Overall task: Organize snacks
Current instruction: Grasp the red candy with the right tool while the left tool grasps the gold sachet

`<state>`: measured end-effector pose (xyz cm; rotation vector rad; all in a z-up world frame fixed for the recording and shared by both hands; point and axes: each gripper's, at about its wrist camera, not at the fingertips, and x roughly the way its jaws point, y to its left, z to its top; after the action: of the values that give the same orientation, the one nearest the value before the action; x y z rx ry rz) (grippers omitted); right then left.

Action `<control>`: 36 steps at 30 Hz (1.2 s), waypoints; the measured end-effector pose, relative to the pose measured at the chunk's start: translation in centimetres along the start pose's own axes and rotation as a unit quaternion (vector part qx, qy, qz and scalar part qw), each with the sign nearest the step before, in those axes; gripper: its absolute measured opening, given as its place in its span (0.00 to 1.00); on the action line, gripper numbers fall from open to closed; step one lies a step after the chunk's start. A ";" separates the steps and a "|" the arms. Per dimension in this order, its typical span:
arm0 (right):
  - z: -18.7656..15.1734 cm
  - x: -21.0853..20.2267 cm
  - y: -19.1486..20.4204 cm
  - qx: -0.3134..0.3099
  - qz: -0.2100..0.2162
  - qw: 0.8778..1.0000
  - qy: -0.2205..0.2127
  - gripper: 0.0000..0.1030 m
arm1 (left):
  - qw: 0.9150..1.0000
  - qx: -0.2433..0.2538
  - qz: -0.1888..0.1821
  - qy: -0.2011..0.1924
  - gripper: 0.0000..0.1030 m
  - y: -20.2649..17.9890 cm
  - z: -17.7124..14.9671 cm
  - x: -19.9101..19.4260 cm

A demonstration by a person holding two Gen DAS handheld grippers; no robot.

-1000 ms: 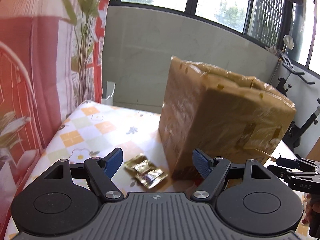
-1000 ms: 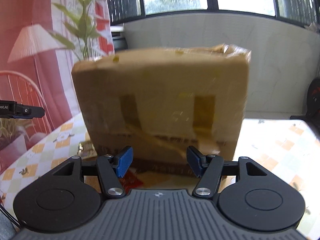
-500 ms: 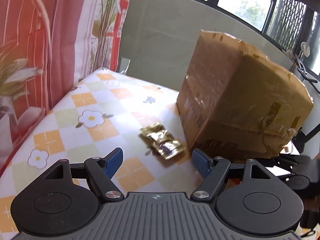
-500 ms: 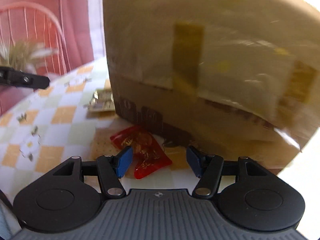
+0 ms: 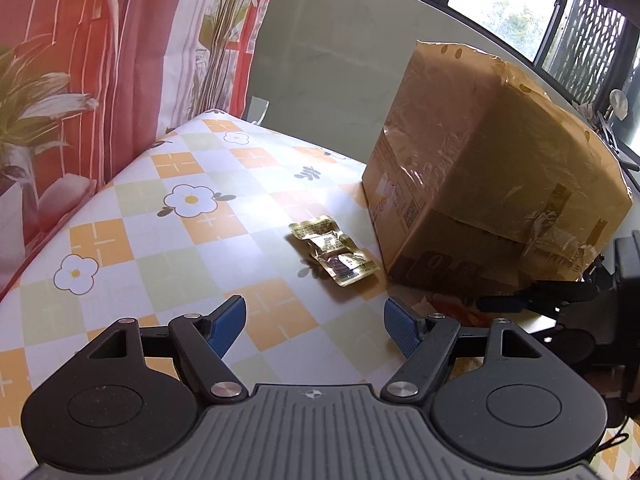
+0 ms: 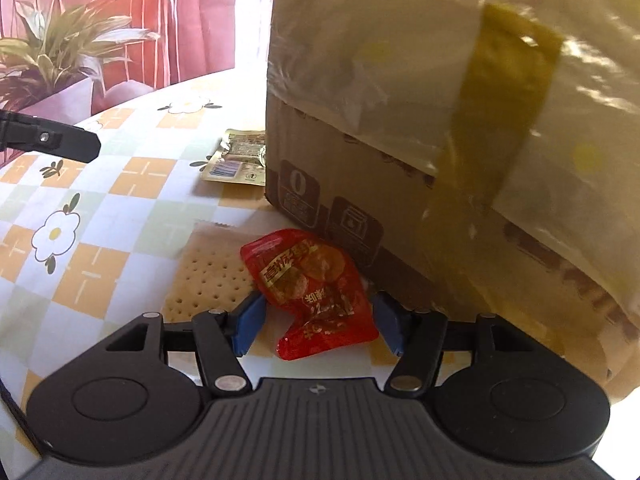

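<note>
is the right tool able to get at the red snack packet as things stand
Probably yes: the right tool is open with the red snack packet lying between its fingers, nothing over it, though the cardboard box stands close behind.

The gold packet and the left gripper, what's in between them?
Nothing but bare flowered tablecloth lies between the left gripper and the gold packet, as the left wrist view shows.

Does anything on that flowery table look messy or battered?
Yes. The cardboard box looks battered: its top edge is crumpled and its tape wrinkled and peeling. Loose snacks lie scattered at its base: a gold packet, a red packet and a cracker pack partly under the red one.
</note>
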<state>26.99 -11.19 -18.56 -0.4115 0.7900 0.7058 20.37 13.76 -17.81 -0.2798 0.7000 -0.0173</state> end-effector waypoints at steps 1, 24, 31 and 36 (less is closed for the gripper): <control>0.1 0.2 -0.1 0.001 0.000 1.000 -0.004 0.61 | 1.000 -0.001 0.001 0.002 0.75 0.0 -0.1 0.1; -3.7 -3.1 -1.8 0.095 0.013 0.993 -0.069 0.29 | 0.999 -0.012 0.026 0.027 0.75 -0.9 -0.3 0.1; -7.6 -6.6 -3.7 0.184 -0.002 0.977 -0.111 0.20 | 0.999 -0.011 0.036 0.035 0.74 -1.5 0.2 0.7; -10.2 -8.0 -6.2 0.285 0.012 0.950 -0.127 0.20 | 0.999 -0.009 0.034 0.033 0.74 -2.7 0.5 1.0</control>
<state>22.31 -24.75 -18.52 0.2114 0.7166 0.5076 21.63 11.19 -17.36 -0.2733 0.7762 0.0453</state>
